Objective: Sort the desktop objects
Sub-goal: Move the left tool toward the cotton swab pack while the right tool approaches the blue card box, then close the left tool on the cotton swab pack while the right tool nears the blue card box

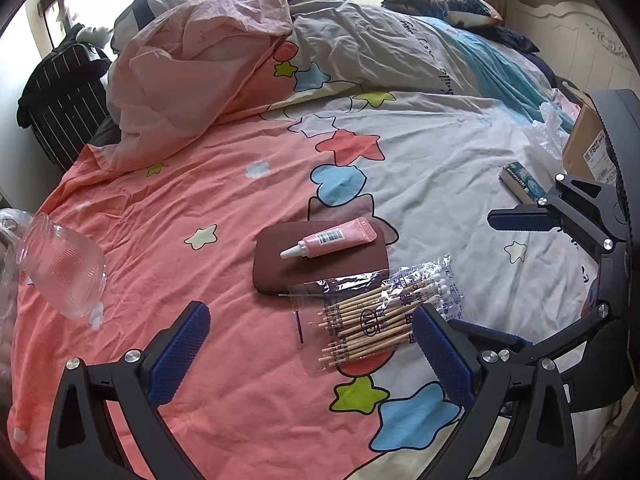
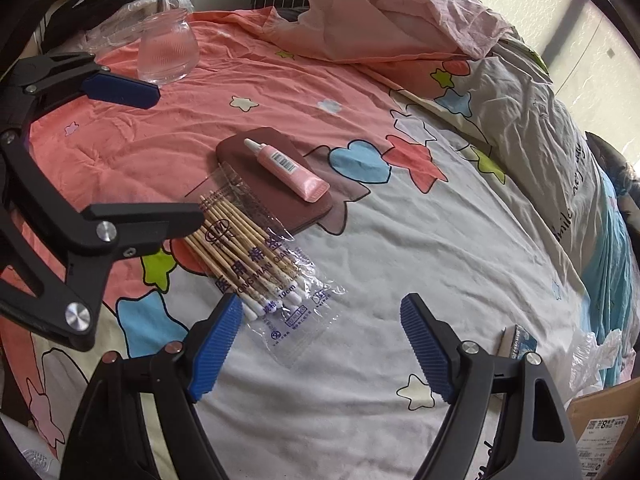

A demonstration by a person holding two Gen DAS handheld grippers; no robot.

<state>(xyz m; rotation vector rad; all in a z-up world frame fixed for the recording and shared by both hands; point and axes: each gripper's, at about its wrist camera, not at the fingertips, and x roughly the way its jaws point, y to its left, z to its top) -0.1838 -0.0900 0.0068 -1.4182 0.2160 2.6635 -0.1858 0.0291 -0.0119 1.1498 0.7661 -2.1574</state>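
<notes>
A pink tube [image 1: 330,237] [image 2: 289,169] lies on a maroon case [image 1: 320,262] [image 2: 276,178] on the bedspread. A clear bag of cotton swabs [image 1: 380,312] [image 2: 256,264] lies beside the case, overlapping its edge. A clear glass jar [image 1: 60,266] [image 2: 168,48] lies on the pink part of the spread. My left gripper [image 1: 312,350] is open and empty, just in front of the swab bag. My right gripper [image 2: 320,344] is open and empty, by the swab bag's white-tipped end. Each gripper shows in the other's view, left [image 2: 152,152] and right [image 1: 508,280].
A small blue box [image 1: 522,182] [image 2: 520,342] lies near a cardboard box [image 1: 588,148] [image 2: 600,428] and a plastic bag [image 1: 550,128]. A rumpled pink quilt [image 1: 192,80] [image 2: 392,16] is heaped at the back. A striped dark bag [image 1: 64,100] stands beyond the bed.
</notes>
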